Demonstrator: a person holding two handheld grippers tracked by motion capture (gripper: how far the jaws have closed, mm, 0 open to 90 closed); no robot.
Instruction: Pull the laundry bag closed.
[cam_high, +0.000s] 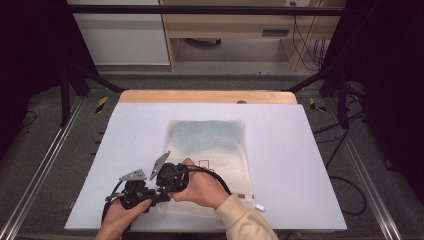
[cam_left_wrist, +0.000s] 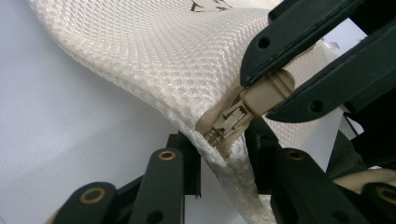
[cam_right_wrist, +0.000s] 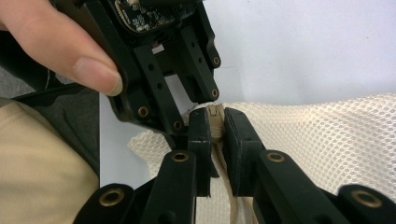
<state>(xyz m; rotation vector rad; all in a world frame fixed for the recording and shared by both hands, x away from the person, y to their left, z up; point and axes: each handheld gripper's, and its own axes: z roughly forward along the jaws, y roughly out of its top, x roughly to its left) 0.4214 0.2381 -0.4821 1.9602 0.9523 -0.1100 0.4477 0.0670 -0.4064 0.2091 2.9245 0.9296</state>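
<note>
Right tool (cam_right_wrist: 214, 122) clenched on mesh bag's (cam_high: 220, 150) zipper pull (cam_left_wrist: 271, 91); left tool (cam_left_wrist: 223, 154) grips the bag edge. Hands hide the bag's near corner.

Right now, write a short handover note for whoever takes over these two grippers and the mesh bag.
Left hand-held gripper: jaws either side of the mesh bag corner by the zipper end, pads pressing on the fabric edge.
Right hand-held gripper: shut on the zipper pull.
Bag lies flat on the table, near-left corner lifted.
Done: both grips set at the corner.
Left: draw the zipper along the edge, probably; how far it already stands open I can't tell.
</note>
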